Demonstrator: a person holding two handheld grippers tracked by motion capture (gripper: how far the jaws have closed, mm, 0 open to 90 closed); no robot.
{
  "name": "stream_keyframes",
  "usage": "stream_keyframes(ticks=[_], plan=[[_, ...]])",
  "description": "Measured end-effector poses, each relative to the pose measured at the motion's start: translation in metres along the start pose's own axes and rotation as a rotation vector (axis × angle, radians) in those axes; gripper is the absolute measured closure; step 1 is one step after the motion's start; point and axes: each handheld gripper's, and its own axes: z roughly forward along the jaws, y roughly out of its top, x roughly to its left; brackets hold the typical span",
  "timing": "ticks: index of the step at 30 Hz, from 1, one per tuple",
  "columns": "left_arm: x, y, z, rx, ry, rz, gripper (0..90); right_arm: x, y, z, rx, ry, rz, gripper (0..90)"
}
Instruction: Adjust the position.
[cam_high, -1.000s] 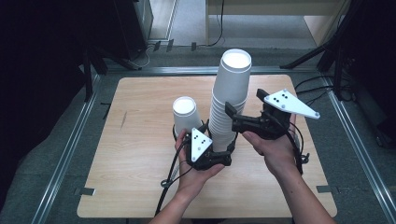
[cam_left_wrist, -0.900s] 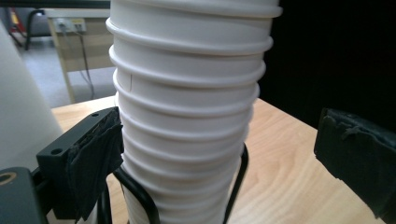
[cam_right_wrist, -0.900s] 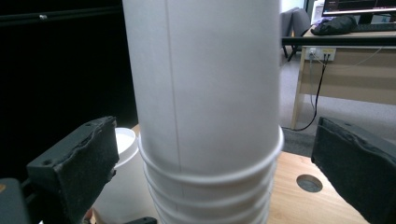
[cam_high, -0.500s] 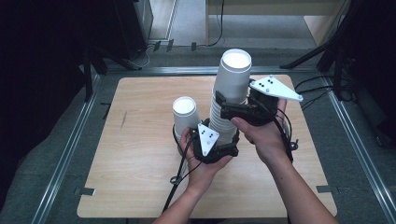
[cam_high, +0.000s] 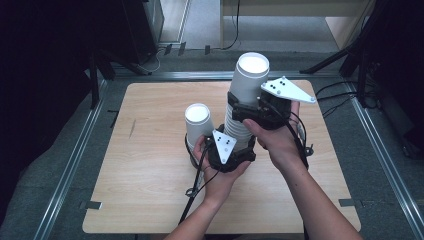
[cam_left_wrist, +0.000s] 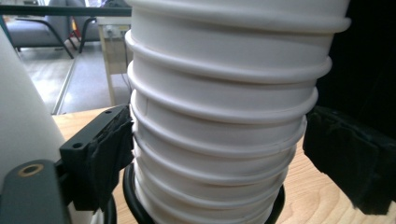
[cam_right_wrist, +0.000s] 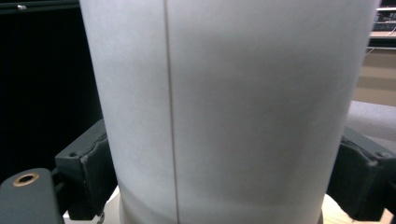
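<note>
around cup stack (cam_high: 245, 95), both grippers' fingers (cam_right_wrist: 88, 172)

White paper cup stack (cam_high: 245, 100), white single cup (cam_high: 198, 127), pale wood-grain table (cam_high: 150, 165), seemingly black cable (cam_high: 197, 187).

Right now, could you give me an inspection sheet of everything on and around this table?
Surface: wooden table, bare apart from the cups.
Job's things: tall white cup stack with its top cup standing proud; single cup upright beside it.
Clutter: nothing seen.
Grippers: left gripper low on the cup stack, right gripper on the top cup; both sets of fingers have just been closing and now press the cup walls.
Cables: a black cable trails from the left gripper across the table.
Surroundings: metal rail around the table, grey floor, more leads at the right.
</note>
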Motion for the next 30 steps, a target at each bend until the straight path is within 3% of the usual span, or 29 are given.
stream_keyframes(ticks=[7,30], plan=[[0.001,0.0,-0.002,0.003,-0.005,0.0,10.0,0.002,0.003,-0.001,-0.011,-0.001,0.001,10.7],[0.003,0.0,-0.004,-0.002,-0.018,0.004,12.5,0.009,0.025,-0.007,-0.134,-0.039,-0.043,14.7]])
